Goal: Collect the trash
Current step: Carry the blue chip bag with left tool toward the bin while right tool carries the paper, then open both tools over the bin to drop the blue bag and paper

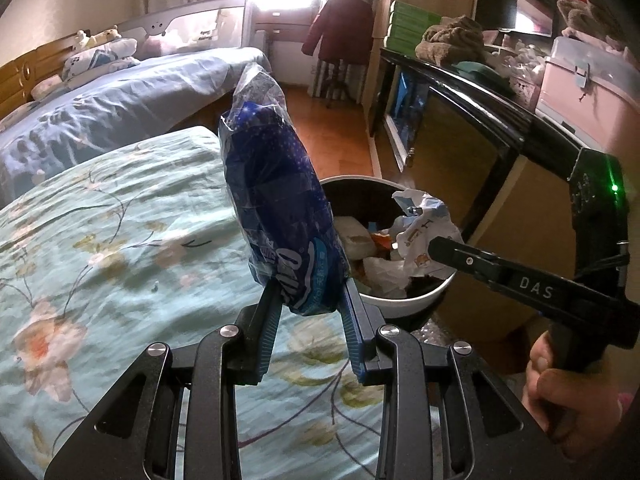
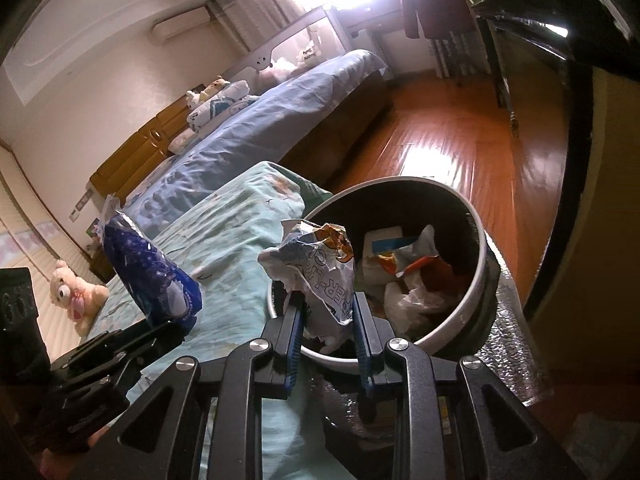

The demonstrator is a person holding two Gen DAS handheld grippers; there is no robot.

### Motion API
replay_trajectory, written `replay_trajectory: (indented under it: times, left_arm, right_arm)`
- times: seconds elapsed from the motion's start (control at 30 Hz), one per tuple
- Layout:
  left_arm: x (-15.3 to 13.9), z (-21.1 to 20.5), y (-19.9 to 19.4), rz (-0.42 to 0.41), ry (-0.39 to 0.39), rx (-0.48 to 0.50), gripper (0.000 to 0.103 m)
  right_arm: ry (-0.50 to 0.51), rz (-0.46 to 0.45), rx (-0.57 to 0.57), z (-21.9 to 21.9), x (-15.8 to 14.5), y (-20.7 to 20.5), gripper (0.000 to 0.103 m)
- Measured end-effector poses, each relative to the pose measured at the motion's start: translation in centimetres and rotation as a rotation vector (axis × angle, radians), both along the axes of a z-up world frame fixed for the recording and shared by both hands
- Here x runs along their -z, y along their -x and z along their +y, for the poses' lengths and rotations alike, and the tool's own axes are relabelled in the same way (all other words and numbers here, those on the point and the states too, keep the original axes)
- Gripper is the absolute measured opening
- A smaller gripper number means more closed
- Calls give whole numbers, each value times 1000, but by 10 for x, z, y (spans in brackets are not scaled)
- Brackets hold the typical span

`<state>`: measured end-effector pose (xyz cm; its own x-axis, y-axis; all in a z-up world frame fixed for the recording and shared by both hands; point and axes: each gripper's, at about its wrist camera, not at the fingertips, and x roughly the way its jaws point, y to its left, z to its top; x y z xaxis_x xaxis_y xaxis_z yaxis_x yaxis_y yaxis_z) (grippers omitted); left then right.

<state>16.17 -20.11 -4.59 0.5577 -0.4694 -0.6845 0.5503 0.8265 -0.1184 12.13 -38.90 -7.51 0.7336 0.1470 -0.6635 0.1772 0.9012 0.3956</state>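
My left gripper [image 1: 310,300] is shut on a blue plastic tissue wrapper [image 1: 276,200], held upright above the floral bed cover [image 1: 120,240], just left of the round trash bin [image 1: 404,302]. My right gripper [image 2: 326,312] is shut on a crumpled white printed wrapper [image 2: 316,276], held over the near rim of the bin [image 2: 486,264]. The bin holds several pieces of paper and packaging. The right gripper [image 1: 436,246] with its wrapper [image 1: 424,228] also shows in the left wrist view. The left gripper [image 2: 168,326] and blue wrapper [image 2: 148,276] show in the right wrist view.
A second bed with blue covers [image 1: 120,100] lies beyond. A dark cabinet [image 1: 460,128] stacked with clothes and boxes stands right of the bin. Wooden floor [image 2: 460,152] runs between bed and cabinet. A plush bear [image 2: 76,292] sits at the left.
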Motion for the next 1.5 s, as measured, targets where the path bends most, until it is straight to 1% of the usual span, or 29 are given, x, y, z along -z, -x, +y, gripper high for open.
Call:
replay_trajectory:
  times: [0.5, 1.3, 1.5]
  left_arm:
    - [-2, -24, -2, -6, -5, 41, 29]
    - [7, -52, -19, 32, -19, 70, 29]
    - [11, -58, -25, 55, -19, 73, 29]
  right_arm:
    - [11, 9, 31, -17, 2, -3, 24]
    - [55, 46, 57, -32, 7, -25, 24]
    - [58, 61, 60, -37, 9, -30, 26]
